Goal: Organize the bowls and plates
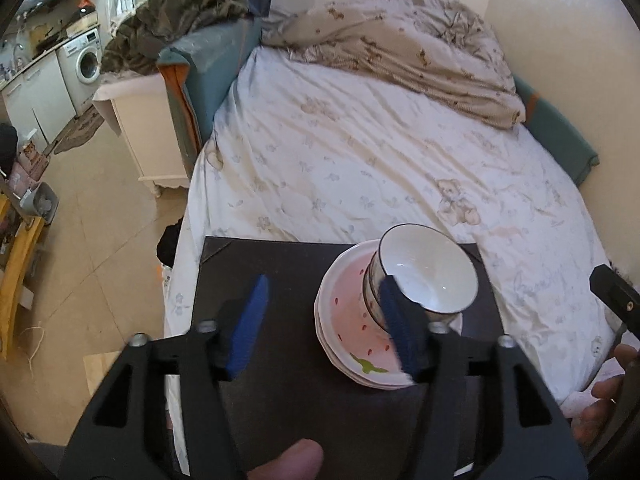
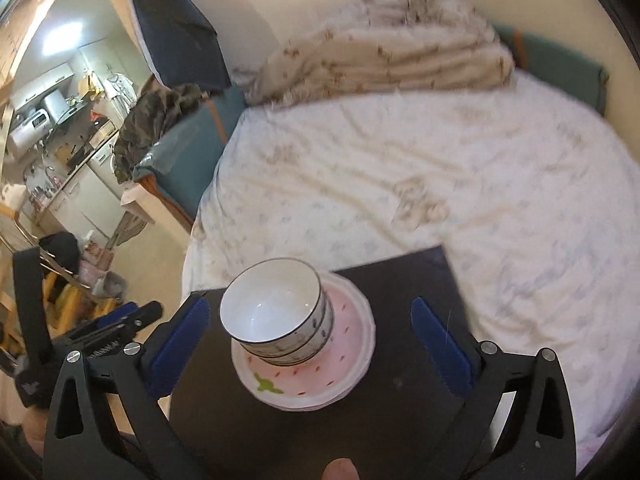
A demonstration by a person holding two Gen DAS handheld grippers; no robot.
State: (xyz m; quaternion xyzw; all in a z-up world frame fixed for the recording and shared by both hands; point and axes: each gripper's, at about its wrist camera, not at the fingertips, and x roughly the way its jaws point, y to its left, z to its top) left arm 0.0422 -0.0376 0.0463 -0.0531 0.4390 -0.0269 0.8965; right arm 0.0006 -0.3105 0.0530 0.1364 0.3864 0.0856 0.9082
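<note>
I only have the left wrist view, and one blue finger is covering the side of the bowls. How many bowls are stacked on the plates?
Observer: The right wrist view shows the bowls unblocked. It looks like three of them, nested and upright on the plates.
Operator: Is the right gripper gripping anything?
Observer: No. The right gripper is wide open. Its fingers stand clear on either side of the stack and touch nothing.
Operator: Any free room beside the plates?
Observer: Yes. In that view the black board is bare to the right of the plates.
</note>
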